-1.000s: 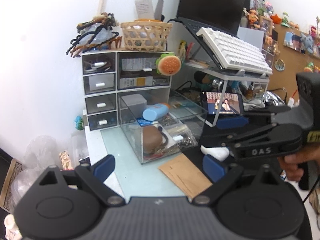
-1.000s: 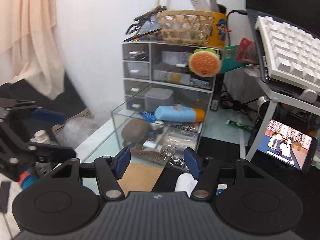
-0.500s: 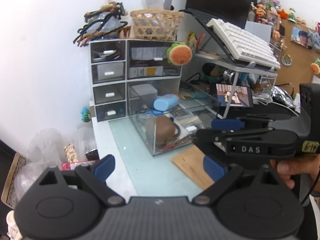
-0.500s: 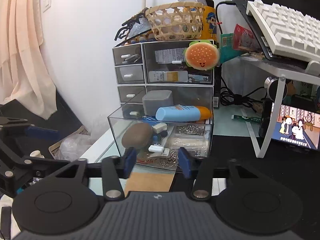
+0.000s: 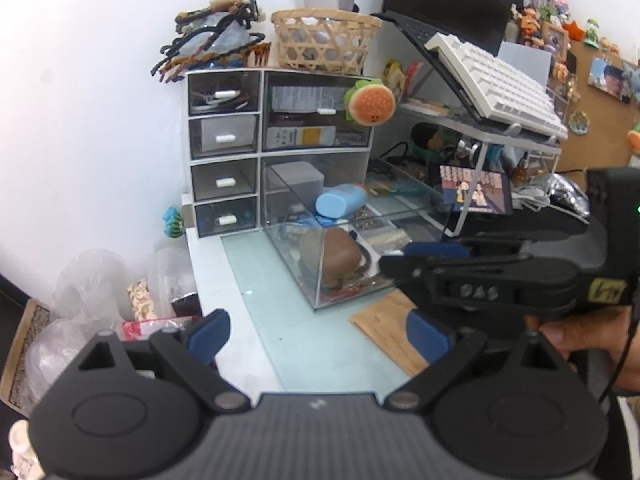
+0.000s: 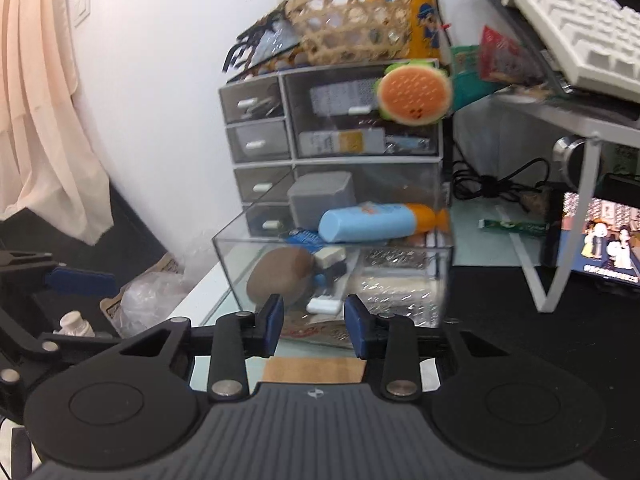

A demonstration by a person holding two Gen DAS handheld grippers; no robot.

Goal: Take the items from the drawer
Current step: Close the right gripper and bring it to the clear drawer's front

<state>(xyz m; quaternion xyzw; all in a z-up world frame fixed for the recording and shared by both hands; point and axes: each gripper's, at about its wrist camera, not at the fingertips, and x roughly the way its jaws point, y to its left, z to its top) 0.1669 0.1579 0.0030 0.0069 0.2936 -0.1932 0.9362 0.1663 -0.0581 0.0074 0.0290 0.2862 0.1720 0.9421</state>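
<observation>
A clear drawer (image 5: 280,240) (image 6: 228,264) is pulled far out of the white drawer unit (image 5: 224,136) (image 6: 260,128). It holds a blue and orange tube (image 5: 340,203) (image 6: 372,222), a brown pouch (image 5: 334,256) (image 6: 280,272), a grey box (image 5: 298,174) (image 6: 322,198) and small packets. My left gripper (image 5: 318,334) is open and empty above the glass desk, short of the drawer. My right gripper (image 6: 314,326) is open a little and empty, just in front of the drawer's front wall; it also shows in the left wrist view (image 5: 416,258).
A brown envelope (image 5: 390,326) (image 6: 316,368) lies on the desk before the drawer. A keyboard (image 5: 496,80) on a white stand and a lit phone (image 5: 474,194) (image 6: 600,240) are to the right. A wicker basket (image 5: 324,40) tops the unit. Plastic bags (image 5: 88,292) lie left.
My right gripper has moved closer to the drawer front, with its fingers about as far apart as half a second ago, narrower than a second ago. My left gripper has drawn back slightly and stays wide open.
</observation>
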